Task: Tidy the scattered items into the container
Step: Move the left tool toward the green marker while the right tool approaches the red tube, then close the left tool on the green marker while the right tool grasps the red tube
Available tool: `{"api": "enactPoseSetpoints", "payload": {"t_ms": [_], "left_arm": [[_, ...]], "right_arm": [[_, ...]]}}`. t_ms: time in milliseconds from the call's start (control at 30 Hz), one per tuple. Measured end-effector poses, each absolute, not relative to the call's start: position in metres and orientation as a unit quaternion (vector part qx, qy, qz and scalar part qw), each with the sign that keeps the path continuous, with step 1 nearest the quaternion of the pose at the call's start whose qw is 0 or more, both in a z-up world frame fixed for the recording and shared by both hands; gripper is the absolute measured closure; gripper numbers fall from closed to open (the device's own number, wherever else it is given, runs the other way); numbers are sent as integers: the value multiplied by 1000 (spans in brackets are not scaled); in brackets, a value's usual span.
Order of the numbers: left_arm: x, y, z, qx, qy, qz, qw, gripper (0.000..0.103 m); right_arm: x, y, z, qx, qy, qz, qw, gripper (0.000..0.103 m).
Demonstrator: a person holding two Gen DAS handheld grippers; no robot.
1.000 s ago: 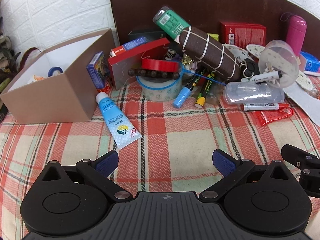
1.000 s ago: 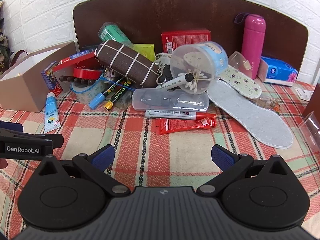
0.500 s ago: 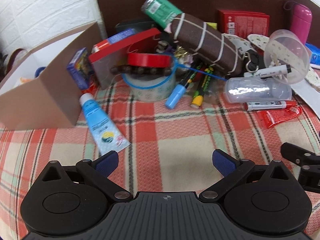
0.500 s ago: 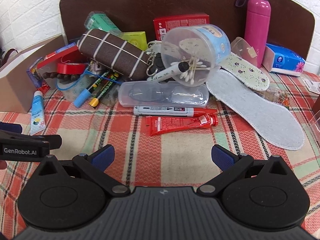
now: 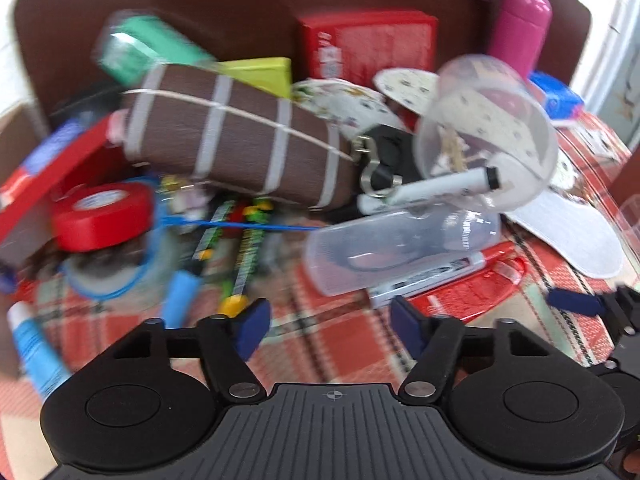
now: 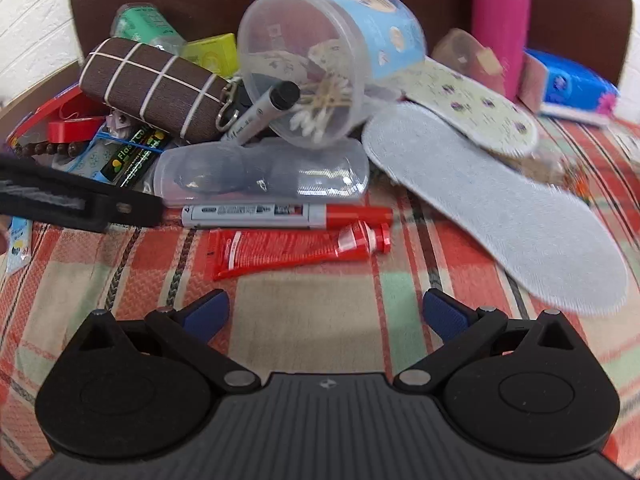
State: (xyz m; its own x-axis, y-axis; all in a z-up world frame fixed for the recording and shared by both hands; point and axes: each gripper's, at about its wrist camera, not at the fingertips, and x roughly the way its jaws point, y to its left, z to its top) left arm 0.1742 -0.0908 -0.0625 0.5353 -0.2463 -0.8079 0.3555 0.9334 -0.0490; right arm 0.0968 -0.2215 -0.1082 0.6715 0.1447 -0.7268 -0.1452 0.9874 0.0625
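Note:
The pile of scattered items lies on a plaid cloth. My left gripper (image 5: 330, 324) hovers over bare cloth just short of a clear plastic case (image 5: 400, 248) and a grey-and-red marker (image 5: 432, 276). Its jaws are closing with nothing between them. My right gripper (image 6: 326, 312) is open and empty, a little short of a red tube (image 6: 296, 248) and the marker (image 6: 280, 214). A brown striped pouch (image 5: 240, 140) and a red tape roll (image 5: 104, 216) lie further left. Only a corner of the cardboard box (image 5: 16, 128) shows at the left edge.
A tipped clear tub (image 6: 320, 64) holding cotton swabs and a pen leans on the clear case (image 6: 260, 176). A grey insole (image 6: 500, 208), a patterned insole (image 6: 472, 104), a pink bottle (image 6: 500, 12) and a blue tissue pack (image 6: 576, 88) fill the right. The left gripper's finger (image 6: 80, 200) reaches in from the left.
My left gripper has swung right and closer to the pile, the box has slid almost out of its view, and its jaws have narrowed. My right gripper has moved forward and down toward the red tube.

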Motion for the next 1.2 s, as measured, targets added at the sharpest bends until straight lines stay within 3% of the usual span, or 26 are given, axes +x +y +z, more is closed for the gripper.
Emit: {"api": "enactPoseSetpoints", "payload": {"t_ms": [67,100,167,367,433,633,900,967,1000,1200], "left_arm": [[177,-98,-67,65,457,-189,866,37],[179,-102,-70,66,462,-197,862,45],[184,-108,-76,64,473,-207,854,49],[197,-123,-84,62,486,-209,847,47],[195,-126,-84,72,484,-208,847,63],[177,-131,-84,105,473,-192,853,80],[125,-125,-72,117,476,-240,838,81],[122,-125,-65,119,465,-234,845,71],[123,-125,-61,118,458,-230,850,61],[135,-151,-54,105,469,-317,817,60]], "right_arm": [[101,-221,-111,-17,386,99,917,1],[103,-221,-113,-26,379,110,918,1],[106,-221,-116,-41,365,131,921,1],[113,-225,-119,-52,347,169,921,1],[111,-225,-118,-57,348,167,921,6],[87,-234,-107,-64,362,152,918,35],[23,-245,-99,-102,393,199,892,38],[13,-246,-96,-105,389,196,894,37],[11,-246,-94,-105,384,196,896,36],[14,-240,-93,-107,376,197,899,34]]}}
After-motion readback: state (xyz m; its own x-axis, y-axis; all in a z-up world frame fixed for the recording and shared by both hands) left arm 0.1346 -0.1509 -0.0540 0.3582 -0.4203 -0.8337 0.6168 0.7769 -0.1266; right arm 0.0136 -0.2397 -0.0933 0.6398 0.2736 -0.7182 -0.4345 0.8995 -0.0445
